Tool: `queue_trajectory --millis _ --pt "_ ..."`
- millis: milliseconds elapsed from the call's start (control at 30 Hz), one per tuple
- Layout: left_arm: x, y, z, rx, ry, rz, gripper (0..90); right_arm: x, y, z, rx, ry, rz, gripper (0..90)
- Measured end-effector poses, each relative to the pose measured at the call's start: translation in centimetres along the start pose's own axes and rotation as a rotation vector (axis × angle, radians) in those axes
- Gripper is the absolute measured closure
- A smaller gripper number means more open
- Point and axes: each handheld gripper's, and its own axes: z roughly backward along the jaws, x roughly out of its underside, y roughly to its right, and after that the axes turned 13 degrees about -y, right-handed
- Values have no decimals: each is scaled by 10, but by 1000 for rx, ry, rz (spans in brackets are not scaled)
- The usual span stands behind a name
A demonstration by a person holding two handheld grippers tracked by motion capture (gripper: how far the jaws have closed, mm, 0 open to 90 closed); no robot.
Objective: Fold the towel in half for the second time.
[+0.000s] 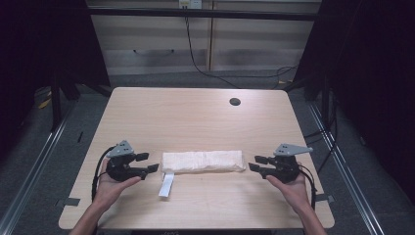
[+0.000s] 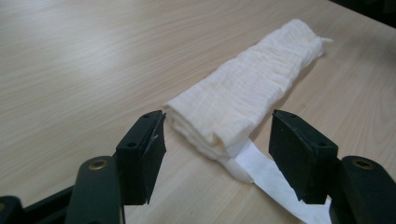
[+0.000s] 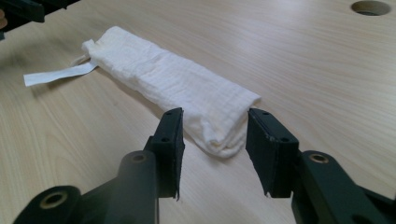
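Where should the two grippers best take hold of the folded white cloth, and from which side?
Probably at its two short ends: the folded cloth lies lengthwise between the left gripper and right gripper, each with open jaws already facing an end. Avoid the loose label strip.

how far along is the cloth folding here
The white cloth already lies folded into a long narrow strip on the table, its tag sticking out. The left claw and right claw are open, one at each end, holding nothing. Gripping the ends for any further fold looks left.
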Motion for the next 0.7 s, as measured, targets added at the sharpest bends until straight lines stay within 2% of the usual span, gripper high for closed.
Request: queue_trajectory --millis 33,100,167,233,300,400,500,533,600,633,700 --pt "6 -2 6 -15 7 44 356 3 1 4 9 8 -9 547" --pt "13 -4 11 -17 7 50 345 10 3 12 32 26 -39 528" --pt "17 -4 14 -30 -14 66 336 18 4 18 49 37 -63 506" --pt "20 -4 16 -29 -20 64 315 26 6 23 59 40 -83 495" --pt "29 -1 19 -55 -38 79 316 33 6 27 81 43 -95 473" --pt "36 0 20 -44 -43 80 295 44 7 34 108 57 -121 455" --pt "50 -7 22 -78 -16 133 268 55 12 38 129 81 -157 439" --pt "50 -7 22 -78 -16 133 266 58 14 38 129 83 -168 427" --pt "53 -12 21 -91 -14 173 263 60 15 37 133 80 -177 415" --pt "54 -14 20 -89 -9 175 247 62 17 36 143 78 -185 410" --pt "60 -19 16 -84 -25 197 243 65 21 34 143 68 -197 397"
